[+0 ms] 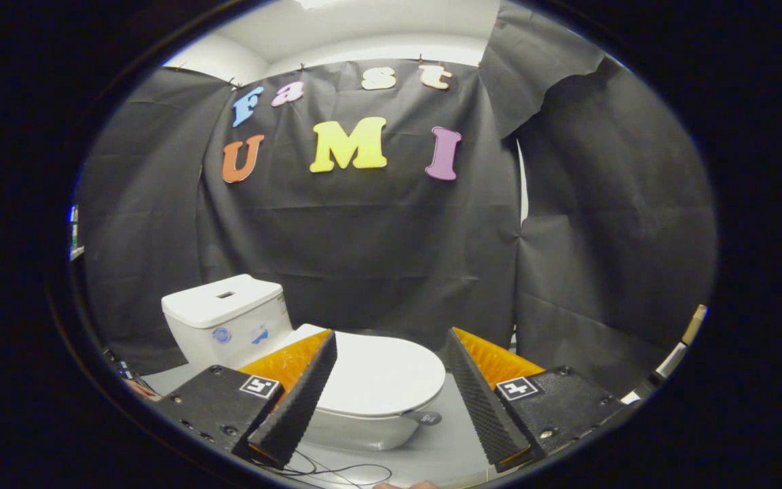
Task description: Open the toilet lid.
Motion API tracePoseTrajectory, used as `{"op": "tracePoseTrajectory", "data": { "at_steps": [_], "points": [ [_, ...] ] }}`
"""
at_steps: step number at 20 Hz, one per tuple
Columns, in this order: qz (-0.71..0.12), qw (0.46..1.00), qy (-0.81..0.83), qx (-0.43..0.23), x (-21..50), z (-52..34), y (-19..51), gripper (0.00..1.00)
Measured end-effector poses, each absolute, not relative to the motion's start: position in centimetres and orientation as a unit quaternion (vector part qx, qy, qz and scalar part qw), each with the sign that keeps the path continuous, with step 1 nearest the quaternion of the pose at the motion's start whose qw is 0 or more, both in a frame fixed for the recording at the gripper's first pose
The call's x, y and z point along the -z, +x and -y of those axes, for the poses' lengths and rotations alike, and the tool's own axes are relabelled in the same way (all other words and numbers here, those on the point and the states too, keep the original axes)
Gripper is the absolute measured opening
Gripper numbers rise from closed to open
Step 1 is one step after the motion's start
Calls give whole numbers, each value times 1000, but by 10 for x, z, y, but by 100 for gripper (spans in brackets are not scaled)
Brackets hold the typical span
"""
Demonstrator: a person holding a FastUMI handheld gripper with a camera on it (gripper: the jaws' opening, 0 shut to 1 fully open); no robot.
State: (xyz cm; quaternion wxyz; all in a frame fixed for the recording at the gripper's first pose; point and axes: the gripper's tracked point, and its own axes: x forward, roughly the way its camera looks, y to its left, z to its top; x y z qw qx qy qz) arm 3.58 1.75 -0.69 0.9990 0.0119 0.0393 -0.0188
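Observation:
A small white toilet stands on a grey surface ahead of me. Its lid [379, 372] lies flat and closed over the bowl [357, 428]. The white tank [225, 319] rises behind it, beyond my left finger. My gripper [391, 343] is open, its two fingers spread wide with the lid showing in the gap between them. Nothing is held, and the fingers hang above and short of the lid's front rim, not touching it. My left finger [299, 401] hides part of the lid's near left side.
Black cloth walls close in the booth behind and to the right of the toilet. A thin dark cable [326, 468] trails on the grey surface [442, 441] just in front of the bowl. A pale upright post [686, 336] stands at the far right.

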Motion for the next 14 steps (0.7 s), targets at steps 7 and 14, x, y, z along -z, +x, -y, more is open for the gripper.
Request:
{"op": "tracePoseTrajectory", "data": {
  "at_steps": [7,14],
  "points": [
    [-104,992,67,13,42,-10,64,100],
    [-191,969,155,-19,78,-5,83,97]
  ]
}}
